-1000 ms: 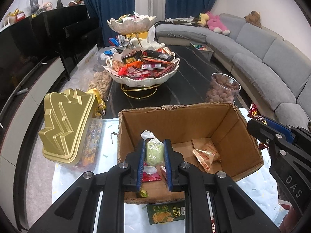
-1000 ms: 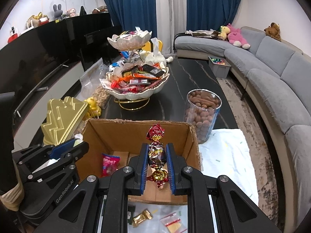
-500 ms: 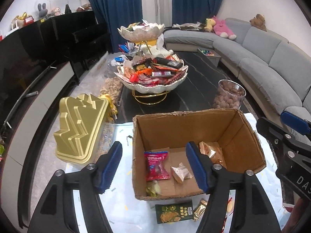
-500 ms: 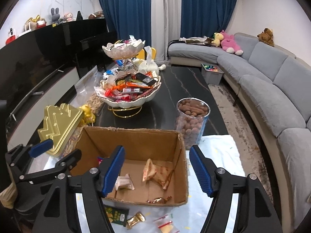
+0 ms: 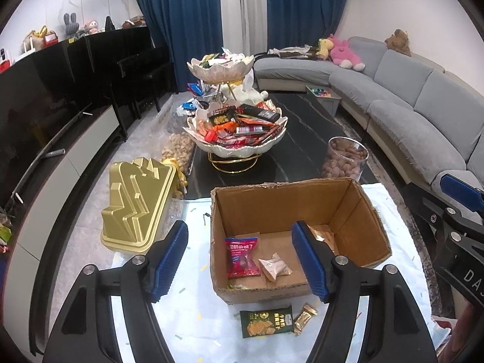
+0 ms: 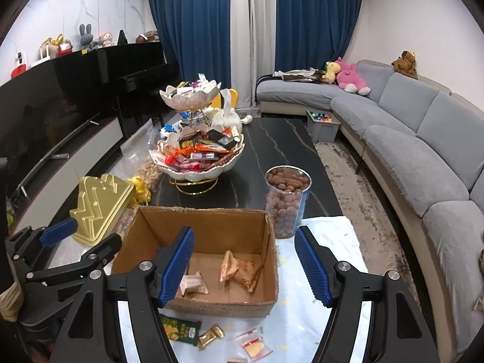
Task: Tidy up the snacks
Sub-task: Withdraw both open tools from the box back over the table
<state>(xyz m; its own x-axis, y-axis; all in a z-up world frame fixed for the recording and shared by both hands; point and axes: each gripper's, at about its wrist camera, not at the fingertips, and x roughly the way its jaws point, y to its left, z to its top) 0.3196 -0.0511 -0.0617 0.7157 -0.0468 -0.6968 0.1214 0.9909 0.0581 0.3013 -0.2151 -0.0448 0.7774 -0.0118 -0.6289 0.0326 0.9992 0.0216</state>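
An open cardboard box (image 5: pixel 290 202) (image 6: pixel 211 222) sits on a white cloth. Inside lie a red snack packet (image 5: pixel 242 255), a beige wrapped snack (image 5: pixel 275 267) (image 6: pixel 193 284) and an orange-and-white packet (image 6: pixel 239 270). My left gripper (image 5: pixel 242 264) hovers open above the box's near left part, nothing between its blue pads. My right gripper (image 6: pixel 245 267) is open too, above the box's near right part, and it holds nothing. In front of the box lie a green cracker packet (image 5: pixel 266 322) (image 6: pixel 180 329) and a small gold candy (image 5: pixel 305 317) (image 6: pixel 211 335).
A two-tier shell-shaped stand (image 5: pixel 239 133) heaped with snacks stands on the dark table behind the box. A glass jar of brown snacks (image 6: pixel 286 202) is right of it, a gold lidded tin (image 5: pixel 136 202) left. A clear bag of biscuits (image 6: pixel 252 345) lies near. A grey sofa (image 6: pixel 408 151) runs along the right.
Both grippers went from shut on a wrapped snack to open; those snacks are no longer between the pads. Both hands then rose and drew back from the box.
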